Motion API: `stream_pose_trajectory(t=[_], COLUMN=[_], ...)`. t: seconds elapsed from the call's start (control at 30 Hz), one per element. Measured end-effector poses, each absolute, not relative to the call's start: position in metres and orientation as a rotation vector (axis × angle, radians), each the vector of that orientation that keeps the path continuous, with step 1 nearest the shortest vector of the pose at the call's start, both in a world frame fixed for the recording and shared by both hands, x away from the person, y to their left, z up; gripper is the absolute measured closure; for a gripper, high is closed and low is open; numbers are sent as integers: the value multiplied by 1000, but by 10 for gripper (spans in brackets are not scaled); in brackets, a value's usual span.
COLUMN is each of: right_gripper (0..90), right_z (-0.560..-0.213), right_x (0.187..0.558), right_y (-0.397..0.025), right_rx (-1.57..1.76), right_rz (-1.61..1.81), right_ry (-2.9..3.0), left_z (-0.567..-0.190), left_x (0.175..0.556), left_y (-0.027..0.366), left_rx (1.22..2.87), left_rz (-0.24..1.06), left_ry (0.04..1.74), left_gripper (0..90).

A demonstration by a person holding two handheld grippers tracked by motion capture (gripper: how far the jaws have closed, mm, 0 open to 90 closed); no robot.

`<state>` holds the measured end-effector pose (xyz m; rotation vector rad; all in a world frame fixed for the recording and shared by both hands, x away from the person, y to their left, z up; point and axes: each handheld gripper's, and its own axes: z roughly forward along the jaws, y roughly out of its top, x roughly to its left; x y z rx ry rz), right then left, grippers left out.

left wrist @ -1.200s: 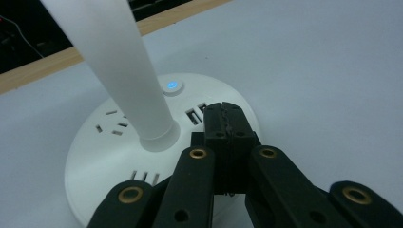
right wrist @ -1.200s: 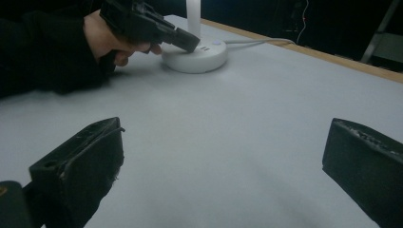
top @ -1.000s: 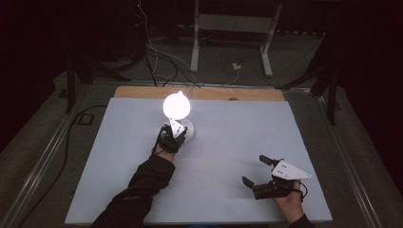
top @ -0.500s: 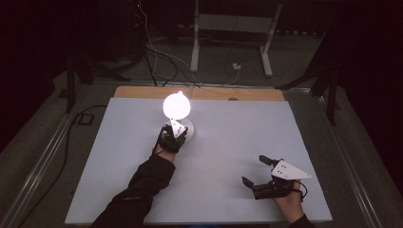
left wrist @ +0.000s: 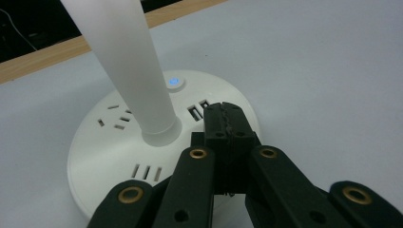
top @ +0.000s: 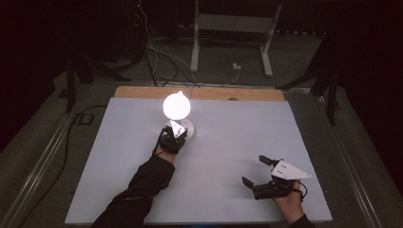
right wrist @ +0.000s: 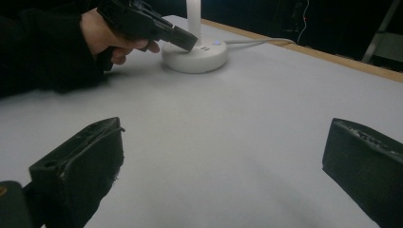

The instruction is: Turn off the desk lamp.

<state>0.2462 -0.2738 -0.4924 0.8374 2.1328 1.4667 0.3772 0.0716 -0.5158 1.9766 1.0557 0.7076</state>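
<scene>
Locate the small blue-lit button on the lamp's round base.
In the left gripper view, the blue-lit button sits on top of the round white base, just behind the stem and beyond the shut left gripper.

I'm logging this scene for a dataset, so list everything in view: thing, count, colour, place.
Lamp: one, white, lit globe on a white stem, far-left middle of the table.
Lamp base: one, white, round, with sockets, USB ports and a blue-lit button.
Cord: one, white, running from the base toward the far edge.
Table: one, white top with a wooden far strip.
Stand: one, white, on the floor beyond the table.
Left gripper: one, black, shut, tips over the base.
Right gripper: one, black, open, near right.
</scene>
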Motion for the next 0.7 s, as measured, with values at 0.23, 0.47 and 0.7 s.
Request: stream_pose_trajectory(t=[0.23,0.47,0.7], right_gripper=[0,0,0], right_z=[-492,-492,-493], right_x=[246,246,246], right_y=[-274,-274,-273], right_rx=[838,840,842], right_rz=[1468,1466,1460], right_ry=[2132,2133,2138], left_z=[-516,-517,-516], left_x=[378,376,378], left_y=[72,71,70], left_rx=[1985,1988,1995], left_rz=[717,724,715], left_ry=[1052,1036,1035], left_gripper=[900,900,900])
